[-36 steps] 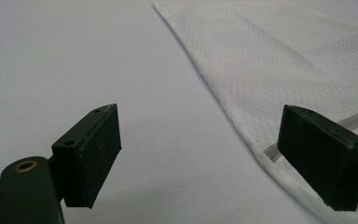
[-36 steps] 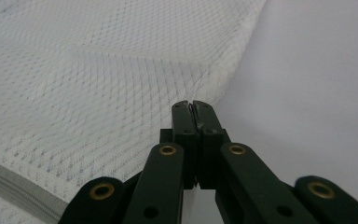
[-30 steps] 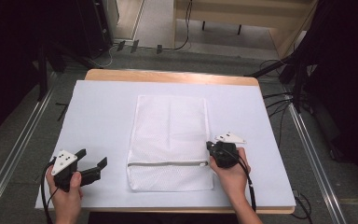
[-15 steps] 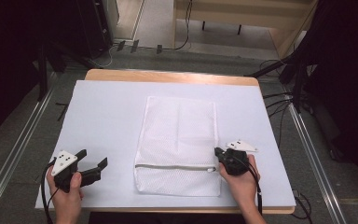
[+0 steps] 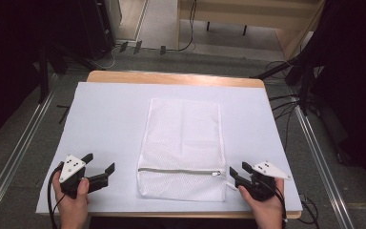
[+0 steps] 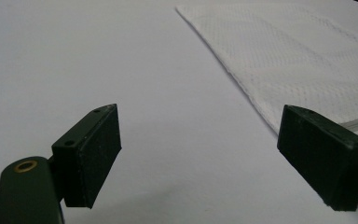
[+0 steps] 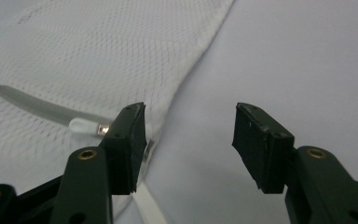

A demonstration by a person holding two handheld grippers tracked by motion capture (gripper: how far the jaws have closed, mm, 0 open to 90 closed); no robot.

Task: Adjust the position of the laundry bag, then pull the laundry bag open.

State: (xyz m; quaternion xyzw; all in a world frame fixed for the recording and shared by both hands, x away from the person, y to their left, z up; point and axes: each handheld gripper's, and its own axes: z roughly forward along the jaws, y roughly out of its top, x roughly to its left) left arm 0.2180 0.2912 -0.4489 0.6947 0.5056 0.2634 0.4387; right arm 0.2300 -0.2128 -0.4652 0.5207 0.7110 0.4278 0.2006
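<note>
a wooden table (image 5: 171, 78) stands in a dim room, and a large white sheet (image 5: 105, 124) covers nearly all of its top, leaving a strip of bare wood along the far edge and a sliver at the near right corner. the sheet looks smooth and matte, pale grey-white in the gripper views. around the table the floor (image 5: 24, 138) is grey, with metal rails running along both sides. black cables (image 5: 286, 102) trail over the floor at the right, and dark stands and equipment crowd the far left. beyond the table a light wooden piece of furniture (image 5: 248, 14) stands at the back.

a white mesh laundry bag (image 5: 183, 143) lies flat on the sheet, a little right of centre, its long side running away from the person. its zipper (image 5: 178, 171) crosses the bag near the close end, with the pull (image 7: 85, 126) at the right-hand end.

the left gripper (image 5: 98, 169) rests on the sheet near the front left corner, held in a hand (image 5: 71, 200). its jaws are spread wide with nothing between them, well apart from the bag's left edge.

the right gripper (image 5: 232, 174) sits just beside the bag's right edge at the zipper end. its jaws are parted and grasp nothing; one jaw lies over the bag's edge close to the pull, the other over the bare sheet.
</note>
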